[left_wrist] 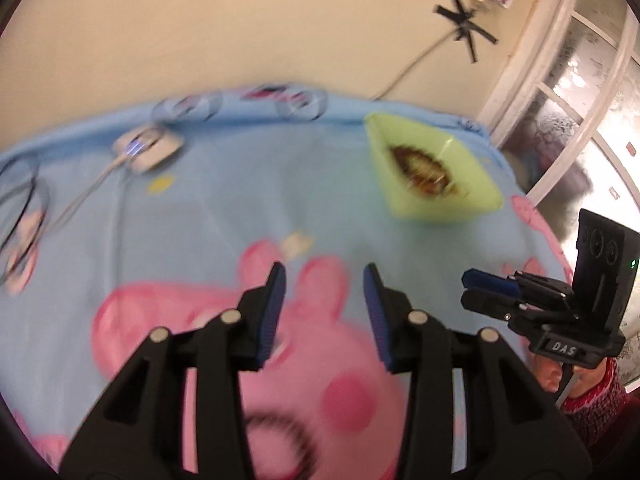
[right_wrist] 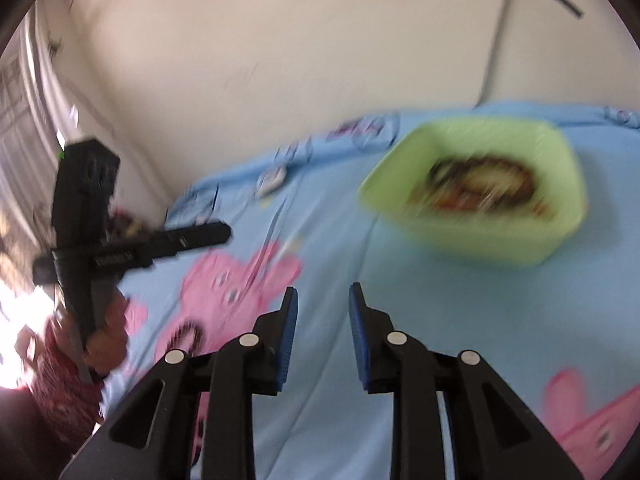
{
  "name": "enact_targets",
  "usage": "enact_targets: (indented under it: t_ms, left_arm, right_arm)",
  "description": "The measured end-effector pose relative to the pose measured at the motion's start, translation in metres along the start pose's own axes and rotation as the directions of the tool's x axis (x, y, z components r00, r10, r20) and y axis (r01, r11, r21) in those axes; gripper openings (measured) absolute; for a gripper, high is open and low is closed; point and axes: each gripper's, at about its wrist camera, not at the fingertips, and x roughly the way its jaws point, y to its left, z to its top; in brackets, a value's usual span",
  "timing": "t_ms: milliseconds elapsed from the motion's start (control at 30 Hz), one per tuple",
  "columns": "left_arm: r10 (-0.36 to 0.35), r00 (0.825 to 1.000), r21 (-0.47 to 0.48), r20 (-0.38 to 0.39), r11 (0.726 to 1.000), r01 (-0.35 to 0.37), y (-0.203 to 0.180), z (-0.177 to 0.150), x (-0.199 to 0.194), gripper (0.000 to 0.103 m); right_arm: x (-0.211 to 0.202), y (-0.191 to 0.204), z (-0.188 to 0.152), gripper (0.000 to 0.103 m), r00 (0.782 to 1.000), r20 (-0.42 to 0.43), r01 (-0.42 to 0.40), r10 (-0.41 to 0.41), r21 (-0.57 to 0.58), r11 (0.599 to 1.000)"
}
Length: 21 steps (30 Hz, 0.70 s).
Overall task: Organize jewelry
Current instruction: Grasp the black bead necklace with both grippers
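A light green plastic tub (left_wrist: 460,196) sits on the blue cartoon bedsheet (left_wrist: 240,184) at the far right; a pile of brown and gold jewelry (left_wrist: 424,168) lies inside. In the right wrist view the tub (right_wrist: 480,236) is ahead and to the right, its jewelry (right_wrist: 484,188) blurred. My left gripper (left_wrist: 324,276) is open and empty above the pink pig print. My right gripper (right_wrist: 323,296) is open and empty, short of the tub. The right gripper also shows in the left wrist view (left_wrist: 468,288), and the left gripper in the right wrist view (right_wrist: 224,234).
A white charger with a cable (left_wrist: 148,148) lies at the back left of the sheet. A dark cord loop (left_wrist: 28,208) lies at the left edge. A cream wall (left_wrist: 240,32) stands behind, with a taped cable (left_wrist: 464,24). A window frame (left_wrist: 560,80) is at the right.
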Motion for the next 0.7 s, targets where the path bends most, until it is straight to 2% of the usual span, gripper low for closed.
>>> enact_targets:
  t_ms: [133, 267, 400, 500, 567, 633, 700]
  left_arm:
    - [0.050, 0.999, -0.079, -0.011, 0.996, -0.051, 0.039, -0.042, -0.024, 0.038]
    - [0.048, 0.999, -0.107, -0.011, 0.993, -0.049, 0.056, -0.075, -0.041, 0.038]
    - [0.055, 0.998, -0.045, -0.012, 0.997, -0.056, 0.047, -0.098, -0.047, 0.038]
    - [0.072, 0.996, -0.010, -0.044, 0.997, -0.072, 0.040, -0.105, -0.037, 0.038]
    - [0.077, 0.995, 0.011, -0.069, 0.997, -0.076, 0.034, -0.109, -0.027, 0.038]
    - [0.117, 0.992, 0.060, -0.049, 0.992, -0.114, 0.024, -0.110, -0.020, 0.038]
    - [0.127, 0.991, 0.086, -0.047, 0.989, -0.122, 0.018, -0.108, -0.015, 0.018]
  right_arm:
    - [0.026, 0.040, -0.017, 0.002, 0.995, -0.091, -0.043, 0.038, -0.054, 0.998]
    - [0.056, 0.085, -0.020, 0.002, 0.988, -0.144, -0.079, 0.057, -0.157, 0.984]
    - [0.089, 0.115, -0.013, 0.002, 0.985, -0.174, -0.060, 0.016, -0.251, 0.966]
    - [0.112, 0.127, -0.011, 0.002, 0.978, -0.208, -0.044, -0.020, -0.300, 0.953]
    - [0.114, 0.132, -0.011, 0.000, 0.978, -0.198, -0.010, -0.060, -0.336, 0.942]
    - [0.109, 0.131, -0.015, 0.000, 0.980, -0.173, 0.024, -0.094, -0.370, 0.929]
    - [0.101, 0.124, -0.016, 0.000, 0.982, -0.156, 0.045, -0.110, -0.366, 0.930]
